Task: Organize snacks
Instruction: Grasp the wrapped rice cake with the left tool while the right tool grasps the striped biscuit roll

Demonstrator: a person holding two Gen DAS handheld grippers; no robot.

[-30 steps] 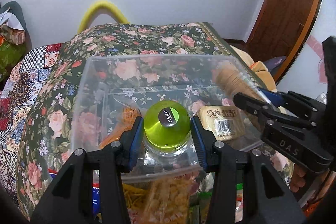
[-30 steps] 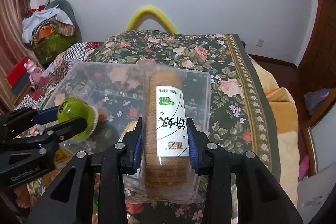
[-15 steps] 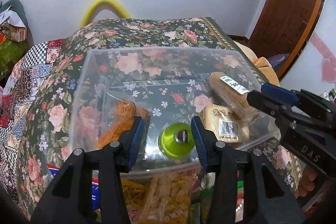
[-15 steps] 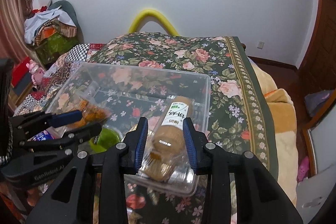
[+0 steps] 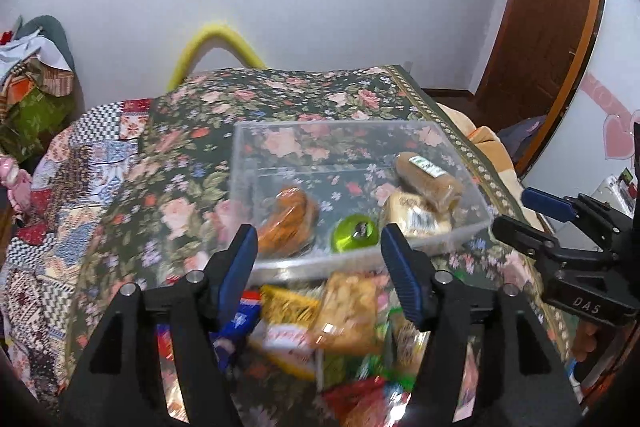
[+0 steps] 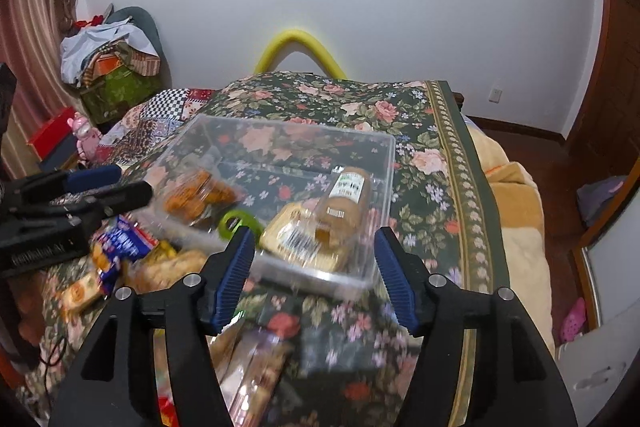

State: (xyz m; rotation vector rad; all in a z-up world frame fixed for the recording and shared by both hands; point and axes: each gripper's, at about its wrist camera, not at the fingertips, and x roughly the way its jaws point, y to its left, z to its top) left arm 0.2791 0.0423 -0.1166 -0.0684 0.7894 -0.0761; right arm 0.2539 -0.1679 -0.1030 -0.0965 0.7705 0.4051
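Observation:
A clear plastic box (image 5: 476, 223) (image 6: 384, 163) sits on the floral bed cover. Inside lie a green jelly cup (image 5: 354, 233) (image 6: 236, 223), a brown biscuit roll (image 5: 428, 177) (image 6: 346, 197), a tan cake packet (image 5: 416, 217) (image 6: 300, 239) and an orange snack bag (image 5: 288, 219) (image 6: 196, 197). My left gripper (image 5: 320, 269) hangs back from the box's near wall, jaws opening, nothing between them. My right gripper (image 6: 314, 275) is likewise clear of the box, jaws opening and empty. A heap of loose snack packets (image 5: 344, 311) (image 6: 120, 247) lies in front of the box.
The bed cover (image 6: 432, 163) drops off at the right to a yellow blanket (image 6: 516, 227) and the floor. A yellow foam arch (image 5: 216, 43) stands at the bed's far end. Piled clothes (image 6: 108, 59) sit at the left wall.
Both grippers let go: the green cup and the biscuit roll now lie in the box. Both grippers drew back and rose, jaws spread, bringing the packet heap into view.

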